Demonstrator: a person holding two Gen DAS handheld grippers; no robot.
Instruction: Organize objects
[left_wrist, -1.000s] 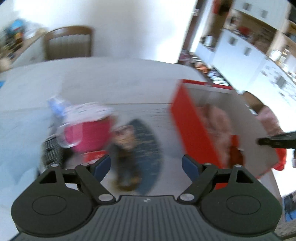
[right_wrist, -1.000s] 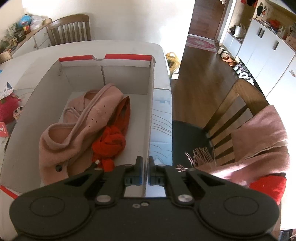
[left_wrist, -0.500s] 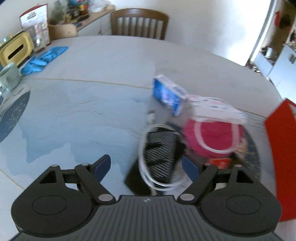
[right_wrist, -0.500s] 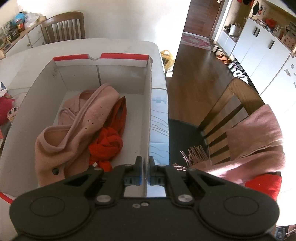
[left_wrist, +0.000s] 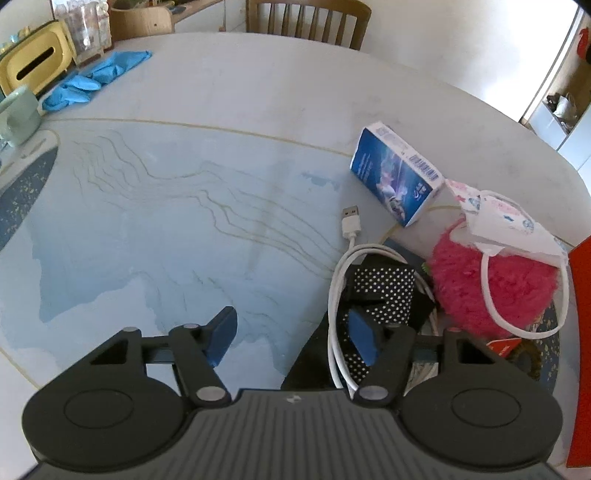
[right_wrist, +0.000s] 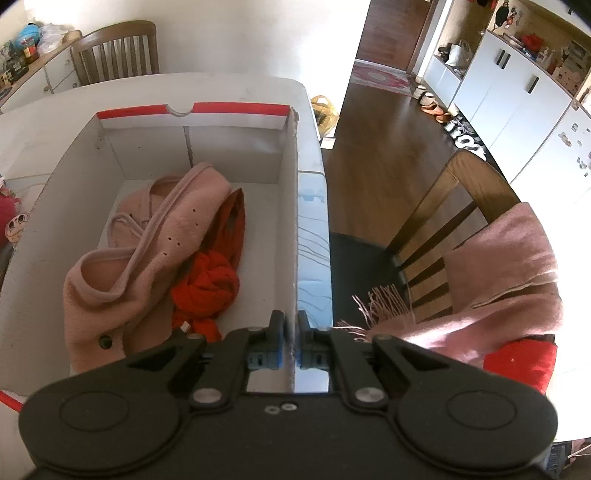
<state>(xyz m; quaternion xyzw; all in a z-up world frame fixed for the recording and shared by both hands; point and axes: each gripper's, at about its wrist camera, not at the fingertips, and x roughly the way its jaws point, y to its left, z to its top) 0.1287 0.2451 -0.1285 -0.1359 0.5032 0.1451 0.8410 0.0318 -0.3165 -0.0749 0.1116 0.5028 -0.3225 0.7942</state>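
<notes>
Pale marbled surface (left_wrist: 207, 177) lies beneath the left gripper (left_wrist: 291, 334), fingers spread and just narrowing beside a white cable (left_wrist: 338, 291), while the right gripper (right_wrist: 290, 341) pinches the box wall (right_wrist: 295, 236).

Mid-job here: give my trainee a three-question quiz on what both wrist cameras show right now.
1. True or false: the right gripper is clamped on the box wall.
2. What lies in the box? A) pink garment and red scarf B) blue gloves C) a mug
3. Fill in: the white cable loops over a black ____-dotted item by the left gripper.

Key: 1 true; 2 A; 3 white
</notes>
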